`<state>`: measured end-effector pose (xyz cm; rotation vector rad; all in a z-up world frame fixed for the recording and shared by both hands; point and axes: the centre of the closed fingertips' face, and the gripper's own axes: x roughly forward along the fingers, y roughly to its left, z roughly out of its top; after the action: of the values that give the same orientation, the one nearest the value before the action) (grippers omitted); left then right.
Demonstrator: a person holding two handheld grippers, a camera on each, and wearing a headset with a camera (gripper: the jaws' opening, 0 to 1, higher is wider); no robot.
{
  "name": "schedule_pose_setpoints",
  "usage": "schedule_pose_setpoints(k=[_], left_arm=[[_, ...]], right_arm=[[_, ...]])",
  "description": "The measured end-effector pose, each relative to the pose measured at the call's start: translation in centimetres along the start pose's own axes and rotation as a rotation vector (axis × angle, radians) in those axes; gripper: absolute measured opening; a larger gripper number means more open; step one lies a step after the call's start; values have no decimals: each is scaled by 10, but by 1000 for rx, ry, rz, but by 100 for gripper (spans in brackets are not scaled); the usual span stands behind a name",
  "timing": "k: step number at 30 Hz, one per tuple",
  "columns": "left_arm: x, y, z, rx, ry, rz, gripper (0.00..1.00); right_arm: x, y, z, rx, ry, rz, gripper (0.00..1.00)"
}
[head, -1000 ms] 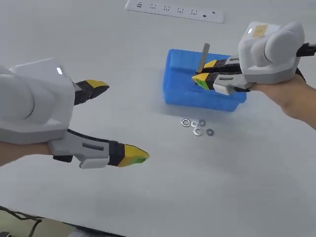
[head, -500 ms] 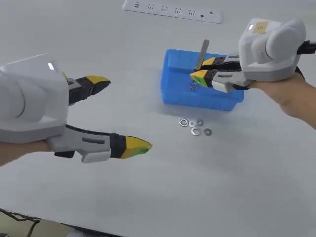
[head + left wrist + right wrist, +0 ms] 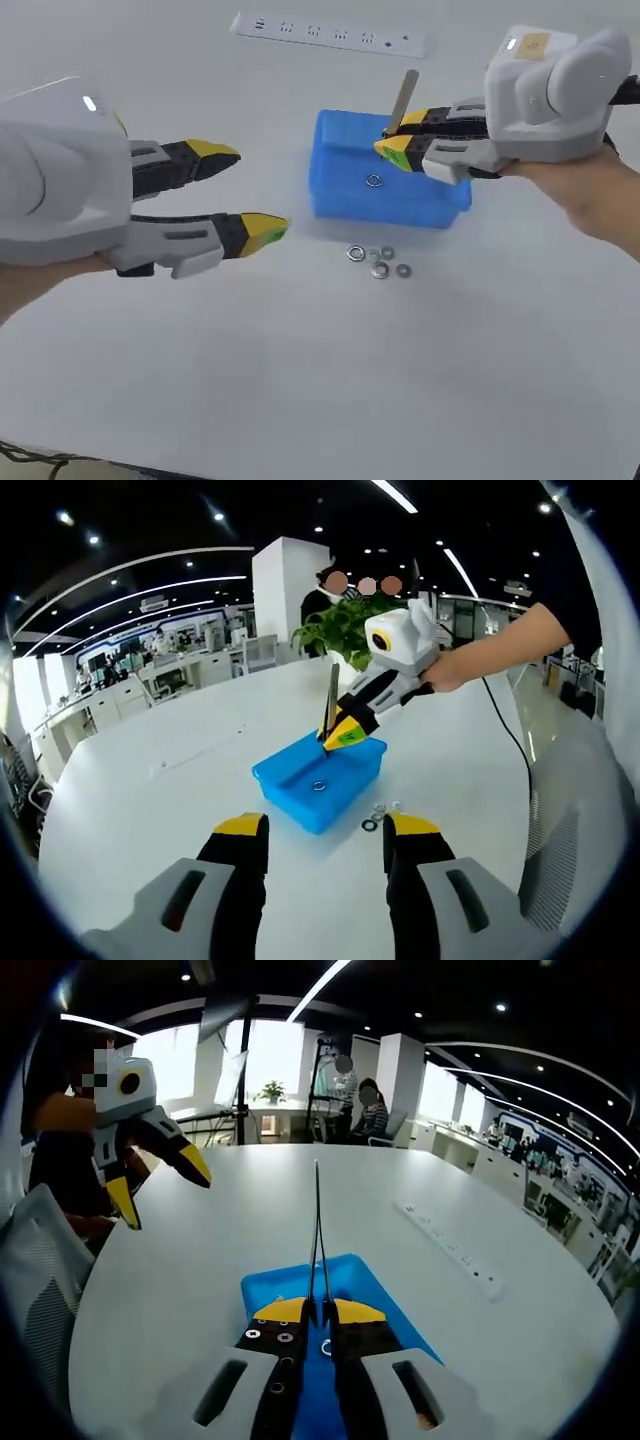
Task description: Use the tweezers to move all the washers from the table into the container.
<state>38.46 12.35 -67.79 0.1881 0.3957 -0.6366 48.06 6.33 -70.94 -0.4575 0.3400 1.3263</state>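
On the left, the left gripper (image 3: 256, 190) hovers above the white table (image 3: 300, 380), well apart from the work. Its jaws are spread wide with nothing between them, and its own view shows the same gap (image 3: 328, 830).

Moving to the middle, here's the blue container (image 3: 340, 190), a shallow open tray, with a single washer (image 3: 374, 181) lying flat on its floor. The left gripper view catches that washer (image 3: 318, 786) inside the container (image 3: 290, 775) too. Just beside the container's near wall, a small cluster of washers (image 3: 378, 260) sits on the table, touching or nearly touching one another. At the far edge of the table lies a white power strip (image 3: 330, 35).

Over on the right, the right gripper (image 3: 388, 150) hangs above the container, its jaws pinched nearly together on the tweezers (image 3: 405, 95), which stick up and away past the container's far side. In the right gripper view the tweezers (image 3: 318, 1230) run forward from the jaws (image 3: 320, 1312), two thin legs meeting at the far end. I can see nothing held in that far end.
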Motion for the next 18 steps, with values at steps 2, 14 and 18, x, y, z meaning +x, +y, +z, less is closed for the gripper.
schedule_pose_setpoints(k=[2,14,18], left_arm=[[2,-1,5,22,1,-7,50],[31,-4,42,107,-42,-95,45],[54,0,58,116,-60,-140,44]], right_arm=[[-4,3,2,-1,-2,3,9],[-20,18,0,-50,20,25,9],[-20,20,-1,-63,30,30,9]])
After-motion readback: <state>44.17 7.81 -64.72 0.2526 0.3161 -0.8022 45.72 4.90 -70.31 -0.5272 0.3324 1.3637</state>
